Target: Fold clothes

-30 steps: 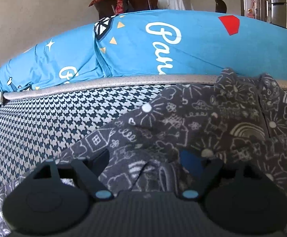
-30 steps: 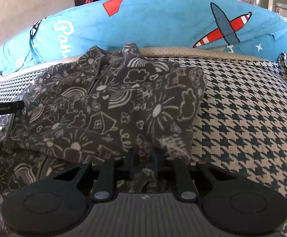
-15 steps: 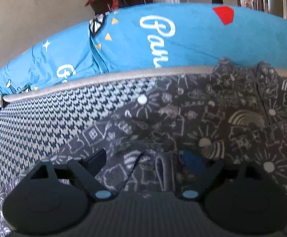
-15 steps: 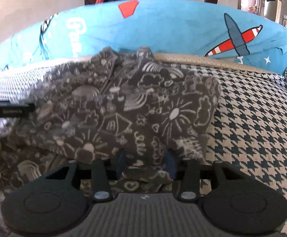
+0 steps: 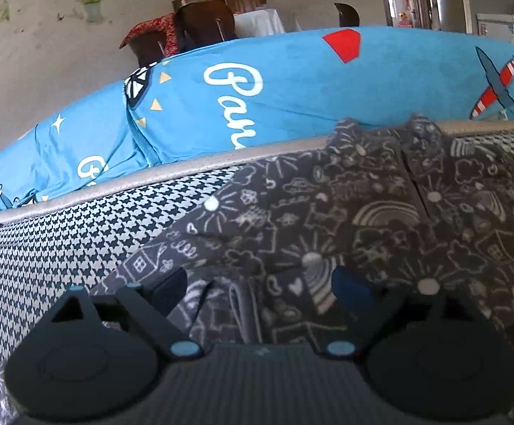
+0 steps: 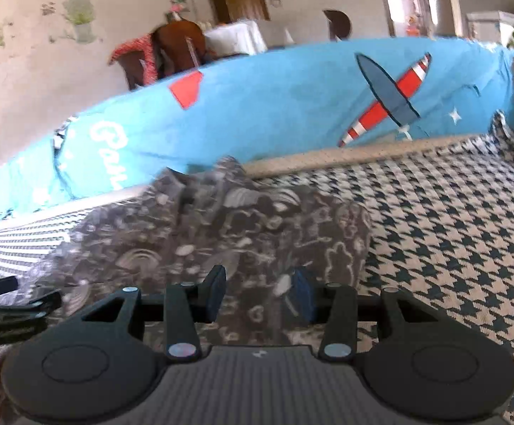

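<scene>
A houndstooth surface (image 5: 62, 248) is being shown in both wrist views, bounded at its far edge by a pale piped border (image 6: 363, 156). Behind that edge, a blue cushion (image 5: 292, 99) printed with white script, a red shape and a striped plane is being seen lying along the full width. Beyond it, a dim room with a chair (image 5: 203, 24) and a white-clothed table (image 6: 235, 37) is being glimpsed.

The garment (image 5: 363, 212), dark grey with white doodles of rainbows, suns and houses, is being spread over the middle of the surface, its collar end touching the far edge and its body reaching toward the near edge beneath both grippers. In the right view, its right side is being seen folded, with bare houndstooth to the right.

The left gripper (image 5: 260, 288) is being held low over the cloth near the near edge, its fingers (image 5: 352, 290) spread wide apart with cloth lying between them, nothing being pinched.

The right gripper (image 6: 258, 292) is being held likewise over the garment's near right part, its fingers (image 6: 303, 292) parted; the view is blurred, and contact with the cloth cannot be told.
</scene>
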{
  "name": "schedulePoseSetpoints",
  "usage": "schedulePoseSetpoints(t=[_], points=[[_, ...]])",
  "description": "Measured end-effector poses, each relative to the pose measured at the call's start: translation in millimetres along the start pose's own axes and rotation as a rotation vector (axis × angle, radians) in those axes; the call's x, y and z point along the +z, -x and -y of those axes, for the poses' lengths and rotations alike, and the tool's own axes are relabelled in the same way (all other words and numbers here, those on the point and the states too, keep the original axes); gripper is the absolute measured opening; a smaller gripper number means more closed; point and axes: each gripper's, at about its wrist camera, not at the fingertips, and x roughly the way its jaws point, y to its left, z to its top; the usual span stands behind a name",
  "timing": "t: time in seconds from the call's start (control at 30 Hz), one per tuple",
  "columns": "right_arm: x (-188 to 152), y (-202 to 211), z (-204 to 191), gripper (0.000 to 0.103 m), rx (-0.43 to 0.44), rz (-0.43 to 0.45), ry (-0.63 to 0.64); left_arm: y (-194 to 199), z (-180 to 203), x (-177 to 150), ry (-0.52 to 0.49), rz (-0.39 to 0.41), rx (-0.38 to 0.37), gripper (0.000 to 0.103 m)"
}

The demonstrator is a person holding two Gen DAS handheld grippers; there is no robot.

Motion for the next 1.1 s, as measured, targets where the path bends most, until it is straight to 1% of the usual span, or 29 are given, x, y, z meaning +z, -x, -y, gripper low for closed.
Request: schedulePoseSetpoints(t=[0.07, 0.17, 0.27, 0.4, 0.6, 0.7, 0.8, 0.87, 1.0, 1.03, 1.1], points=[[-2, -11, 5, 0.042, -0.068, -0.023, -0.018, -3, 1, -2, -0.004, -0.015, -0.003, 0.093], [-3, -18, 8, 0.041, -0.077, -0.03, -0.044, -8, 2, -4, -0.011, -0.049, -0.01, 0.093], [-3, -19, 1, 0.043, -0.105, -0.034, -0.012, -12, 5, -8, -0.022, -0.077, -0.014, 0.093], [-4, -20, -2, 0.046, -0.122, -0.033, 0.004, -16, 8, -12, -0.034, -0.102, -0.013, 0.098], [-1, -19, -5, 0.048, -0.111, -0.027, 0.021, -14, 9, -15, -0.038, -0.091, -0.001, 0.099], [3, -16, -4, 0.048, -0.103, -0.001, 0.011, -13, 9, -14, -0.033, -0.086, -0.004, 0.099], [11, -16, -1, 0.048, -0.114, 0.027, -0.01, -12, 9, -14, -0.031, -0.084, -0.006, 0.099], [16, -20, 1, 0.048, -0.128, 0.032, -0.019, -12, 9, -13, -0.029, -0.087, -0.012, 0.099], [22, -34, 3, 0.048, -0.188, 0.003, -0.025, -14, 10, -14, -0.032, -0.098, -0.012, 0.101], [22, -38, 4, 0.048, -0.195, -0.005, -0.036, -14, 10, -14, -0.033, -0.1, -0.01, 0.101], [22, -44, 7, 0.054, -0.206, -0.017, -0.058, -15, 11, -15, -0.033, -0.104, -0.008, 0.103]])
